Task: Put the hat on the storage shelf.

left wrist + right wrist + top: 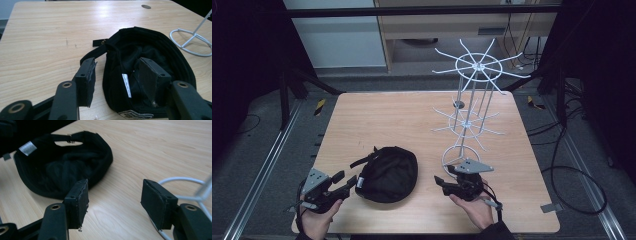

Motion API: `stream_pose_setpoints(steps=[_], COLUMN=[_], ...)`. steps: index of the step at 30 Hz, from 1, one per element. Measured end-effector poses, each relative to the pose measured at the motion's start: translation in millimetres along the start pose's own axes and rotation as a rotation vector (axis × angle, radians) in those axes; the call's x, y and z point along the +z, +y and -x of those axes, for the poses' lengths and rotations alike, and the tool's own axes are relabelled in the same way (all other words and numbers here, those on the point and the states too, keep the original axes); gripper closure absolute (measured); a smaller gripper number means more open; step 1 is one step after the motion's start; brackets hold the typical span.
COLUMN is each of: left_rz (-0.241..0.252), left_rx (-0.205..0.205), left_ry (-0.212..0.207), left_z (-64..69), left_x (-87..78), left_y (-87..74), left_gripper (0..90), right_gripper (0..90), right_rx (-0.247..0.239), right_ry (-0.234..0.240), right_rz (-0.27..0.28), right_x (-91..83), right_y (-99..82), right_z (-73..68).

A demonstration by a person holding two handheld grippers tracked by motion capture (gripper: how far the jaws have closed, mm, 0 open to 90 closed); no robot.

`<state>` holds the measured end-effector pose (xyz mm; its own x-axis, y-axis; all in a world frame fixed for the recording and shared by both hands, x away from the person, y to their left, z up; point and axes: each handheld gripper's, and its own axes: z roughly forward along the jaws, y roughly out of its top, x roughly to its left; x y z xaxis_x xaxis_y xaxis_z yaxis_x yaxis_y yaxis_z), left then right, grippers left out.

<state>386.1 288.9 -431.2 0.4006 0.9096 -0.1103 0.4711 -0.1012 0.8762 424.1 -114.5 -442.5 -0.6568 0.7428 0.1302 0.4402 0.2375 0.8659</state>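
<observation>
While the black fabric baseball cap [388, 174] lay upside down on the near part of the pale wooden worktop [377, 117], its hollow facing up, the work of hanging it on the stand appeared barely begun. The left claw [350, 184] stood spread across the cap's rim, one pad [88, 79] outside the brim edge and the other inside the crown; neither pad visibly pressed the cloth, so the cap was judged not yet gripped. The right claw [440, 182] was also spread and held nothing, with bare wood between its pads, the cap just beyond one and the stand's base ring beside the other. Still to come, by this reading: pinching the cap, lifting it, and carrying it to the white wire display stand [475, 95], whose radiating prongs stood bare at two levels. The cap's loose rear strap [363, 158] trailed toward the worktop's centre and could snag. The stand's base ring [183, 185], close to the right claw, crowded that hand's path.
</observation>
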Motion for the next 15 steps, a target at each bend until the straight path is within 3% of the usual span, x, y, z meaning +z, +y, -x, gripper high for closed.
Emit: stream_pose_setpoints(steps=[5, 15], left_rz=[-0.015, -0.116], left_rx=[0.005, 0.036], left_ry=[-0.006, -0.017], left_z=[3.7, 10.8], left_x=[1.6, 16.2], left_y=[0.1, -6.2], left_gripper=[48.4, 51.3], right_gripper=[41.5, 45.2], right_rx=[0.002, 0.001], right_ry=[0.018, 0.022], right_rz=[-0.003, -0.055], right_x=[17.0, 59.9], right_y=[10.3, 25.3], right_z=[-6.7, -15.3])
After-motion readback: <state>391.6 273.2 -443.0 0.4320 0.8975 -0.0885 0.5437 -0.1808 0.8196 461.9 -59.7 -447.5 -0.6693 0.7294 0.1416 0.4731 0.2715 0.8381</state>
